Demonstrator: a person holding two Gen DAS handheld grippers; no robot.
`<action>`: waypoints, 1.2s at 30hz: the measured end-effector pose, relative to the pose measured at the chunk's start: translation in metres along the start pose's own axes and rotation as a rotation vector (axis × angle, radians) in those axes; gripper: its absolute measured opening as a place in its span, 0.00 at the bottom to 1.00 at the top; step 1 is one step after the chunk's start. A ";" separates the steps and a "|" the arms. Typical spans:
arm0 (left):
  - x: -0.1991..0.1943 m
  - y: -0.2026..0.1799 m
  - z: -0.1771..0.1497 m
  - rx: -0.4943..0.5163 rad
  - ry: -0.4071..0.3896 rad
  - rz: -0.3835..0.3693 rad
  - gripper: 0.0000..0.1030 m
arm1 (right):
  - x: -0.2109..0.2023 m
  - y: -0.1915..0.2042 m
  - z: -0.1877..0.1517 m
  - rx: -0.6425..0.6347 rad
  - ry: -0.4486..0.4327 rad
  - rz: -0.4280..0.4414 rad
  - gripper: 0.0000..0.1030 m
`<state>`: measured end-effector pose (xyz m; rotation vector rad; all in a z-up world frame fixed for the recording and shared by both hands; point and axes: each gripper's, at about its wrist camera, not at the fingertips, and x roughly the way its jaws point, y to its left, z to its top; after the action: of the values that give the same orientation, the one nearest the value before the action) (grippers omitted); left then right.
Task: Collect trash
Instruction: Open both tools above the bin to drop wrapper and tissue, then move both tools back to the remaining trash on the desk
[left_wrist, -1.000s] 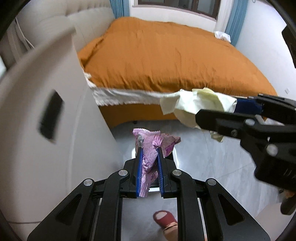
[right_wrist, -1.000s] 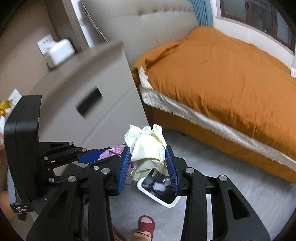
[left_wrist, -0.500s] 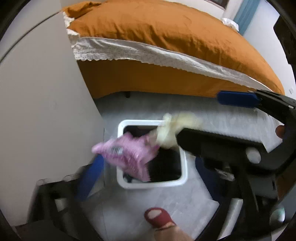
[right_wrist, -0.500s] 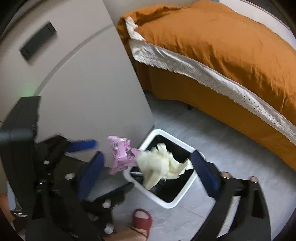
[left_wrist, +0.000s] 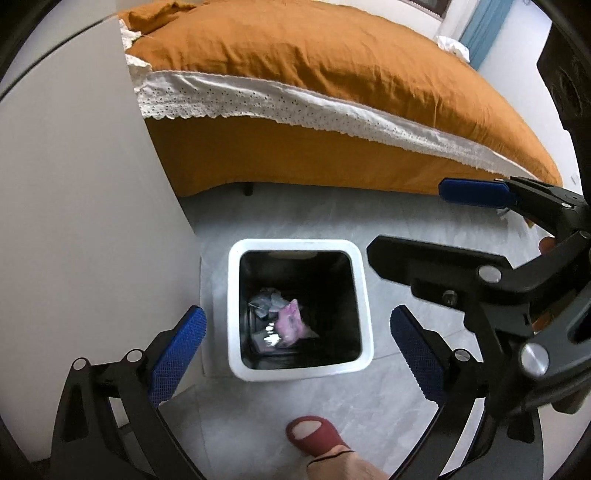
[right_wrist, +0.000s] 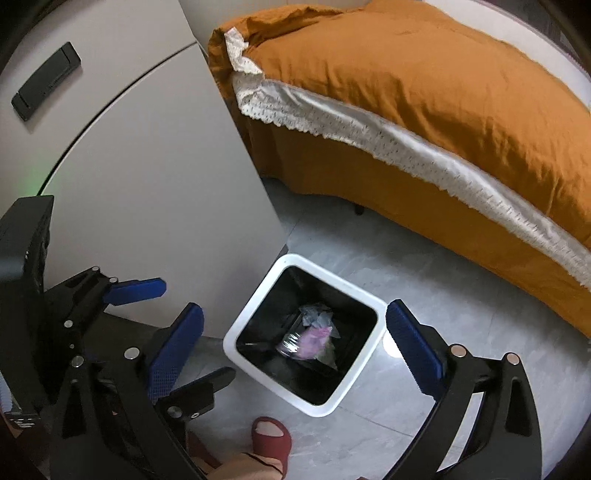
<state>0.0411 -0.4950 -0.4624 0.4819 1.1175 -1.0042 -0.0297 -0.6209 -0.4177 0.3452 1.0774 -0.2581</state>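
Note:
A white-rimmed square trash bin (left_wrist: 233, 306) with a black liner stands on the grey floor beside the nightstand; it also shows in the right wrist view (right_wrist: 369, 384). A pink wrapper (left_wrist: 291, 325) lies at its bottom among pale crumpled trash (left_wrist: 266, 300); the wrapper also shows in the right wrist view (right_wrist: 310, 341). My left gripper (left_wrist: 297, 350) is open and empty, directly above the bin. My right gripper (right_wrist: 293, 350) is open and empty above the bin too; in the left wrist view it (left_wrist: 424, 225) reaches in from the right.
A grey nightstand (right_wrist: 140, 155) stands left of the bin. A bed with an orange cover (left_wrist: 314, 66) and white lace trim runs behind it. The person's foot in a red slipper (left_wrist: 314, 435) is on the floor just in front of the bin.
Both grippers tilted down over the bin and opened. The pink wrapper and the pale yellow paper dropped from them into the bin.

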 end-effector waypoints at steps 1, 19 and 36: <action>-0.004 0.000 0.002 -0.003 -0.003 0.004 0.95 | -0.002 0.000 0.002 -0.004 0.002 -0.001 0.95; -0.212 -0.016 0.045 -0.094 -0.226 0.046 0.95 | -0.187 0.056 0.066 -0.061 -0.201 -0.016 0.96; -0.420 0.014 0.004 -0.253 -0.517 0.285 0.95 | -0.318 0.179 0.112 -0.279 -0.450 0.165 0.96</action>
<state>0.0186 -0.3154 -0.0832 0.1538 0.6729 -0.6703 -0.0161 -0.4891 -0.0598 0.1139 0.6254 -0.0305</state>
